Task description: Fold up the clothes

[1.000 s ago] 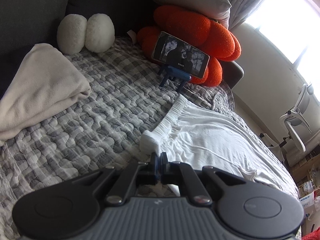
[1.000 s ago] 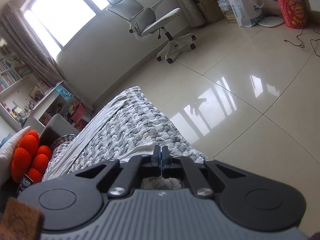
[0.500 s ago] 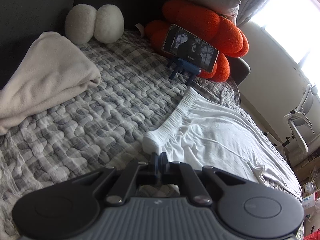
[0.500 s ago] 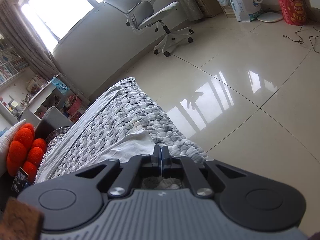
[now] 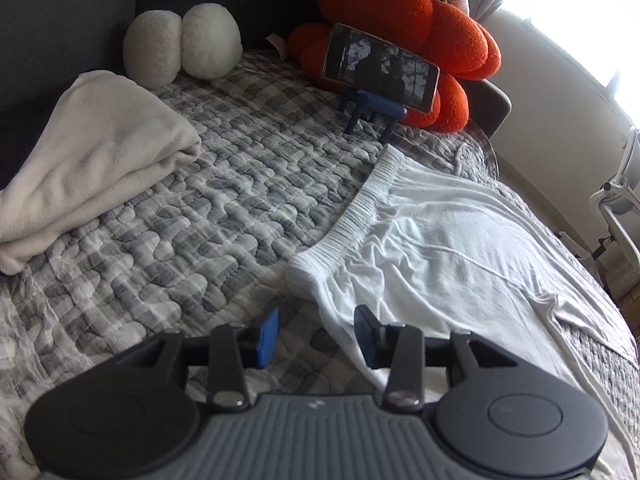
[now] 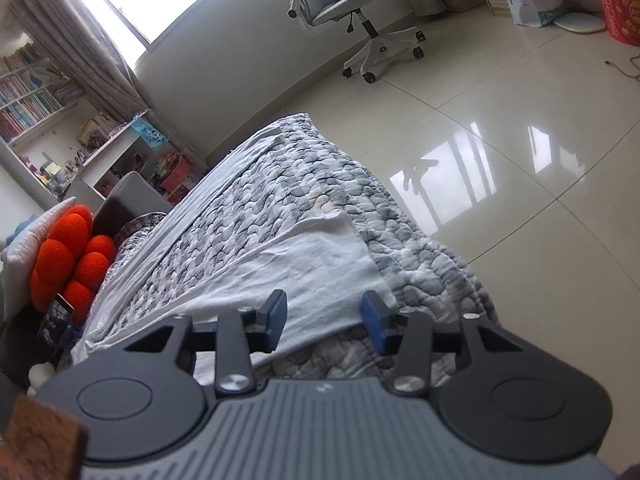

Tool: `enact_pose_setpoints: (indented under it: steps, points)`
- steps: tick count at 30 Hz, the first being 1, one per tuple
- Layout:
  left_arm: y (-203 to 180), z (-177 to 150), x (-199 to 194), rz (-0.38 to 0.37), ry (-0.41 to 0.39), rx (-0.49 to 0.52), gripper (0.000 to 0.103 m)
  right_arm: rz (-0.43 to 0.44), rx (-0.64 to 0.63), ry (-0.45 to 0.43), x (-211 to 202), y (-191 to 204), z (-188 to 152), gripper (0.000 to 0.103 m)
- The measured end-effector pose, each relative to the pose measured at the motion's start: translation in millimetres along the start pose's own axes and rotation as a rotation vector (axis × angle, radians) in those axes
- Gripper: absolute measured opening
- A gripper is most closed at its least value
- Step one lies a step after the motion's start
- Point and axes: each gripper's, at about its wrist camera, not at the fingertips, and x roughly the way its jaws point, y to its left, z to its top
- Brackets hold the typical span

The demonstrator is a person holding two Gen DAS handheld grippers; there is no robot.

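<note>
- White shorts (image 5: 432, 248) are spread flat on the grey quilt (image 5: 192, 216), waistband toward the phone (image 5: 380, 68).
- Left gripper (image 5: 316, 334): jaws have just been opened about halfway; the shorts' edge is seen between them, unpressed.
- Right gripper (image 6: 324, 316): jaws likewise just opened, over a leg hem (image 6: 320, 256), nothing held.

phone (image 5: 379, 67) on stand, orange cushion (image 5: 452, 32) – office chair (image 6: 340, 8)

White shorts (image 5: 440, 248) beside parted gripper (image 5: 316, 334)
</note>
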Motion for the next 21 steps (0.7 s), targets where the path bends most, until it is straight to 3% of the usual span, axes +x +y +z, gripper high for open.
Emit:
enact_pose_setpoints:
  steps: [3,4,6,8,9,21]
  points:
    - [-11,-3,6,0.035,0.002,0.055,0.039,-0.064,-0.061,-0.007,5,11,-3,0.042]
    - [-13,-3,7,0.046,0.002,0.067,0.037,-0.087,-0.078,-0.013,6,13,-5,0.034]
    - [-17,-3,8,0.062,-0.001,0.083,0.016,-0.122,-0.096,-0.02,6,13,-5,0.021]
    - [-18,-2,8,0.063,0.002,0.081,0.003,-0.127,-0.096,-0.032,4,13,-5,0.007]
    - [-18,-2,8,0.063,0.004,0.079,0.002,-0.127,-0.094,-0.039,3,13,-5,0.002]
    - [-39,-2,2,0.167,-0.049,0.2,0.002,-0.148,-0.11,-0.072,8,20,-8,0.001]
